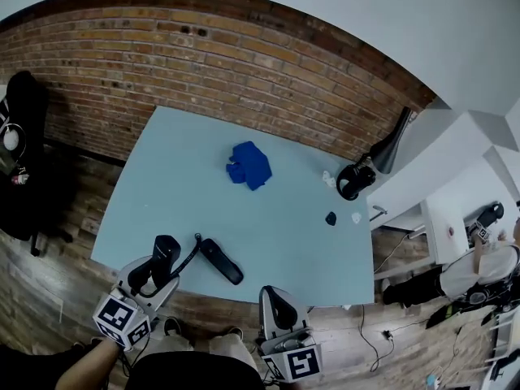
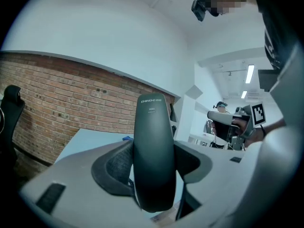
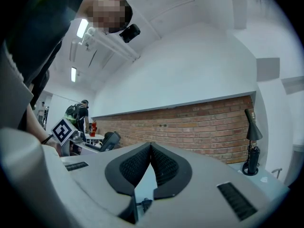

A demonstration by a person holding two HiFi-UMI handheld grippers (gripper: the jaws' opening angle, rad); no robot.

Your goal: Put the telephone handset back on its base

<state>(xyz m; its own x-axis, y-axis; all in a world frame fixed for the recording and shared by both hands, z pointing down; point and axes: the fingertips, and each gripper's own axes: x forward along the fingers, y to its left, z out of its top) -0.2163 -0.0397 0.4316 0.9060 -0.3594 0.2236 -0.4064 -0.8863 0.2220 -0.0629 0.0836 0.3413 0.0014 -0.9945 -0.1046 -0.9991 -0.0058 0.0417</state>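
L gripper [image 2: 153, 177] clamps handset [image 2: 153, 127] upright; R gripper [image 3: 150, 148] fingers [image 3: 166, 167] together, empty.

**Clear passages and obstructions on the counter [image 1: 162, 185], head view.**
The left half and the far edge lie bare. A blue cloth [image 1: 249, 165] occupies the centre. Headphones [image 1: 354, 180] and a small black object [image 1: 331, 218] crowd the right edge. At lower centre the telephone base [image 1: 221, 261] lies near the front edge, with open counter to its right. A cord [image 1: 192, 254] spans the gap on its left toward the left hand-held gripper [image 1: 158, 270].
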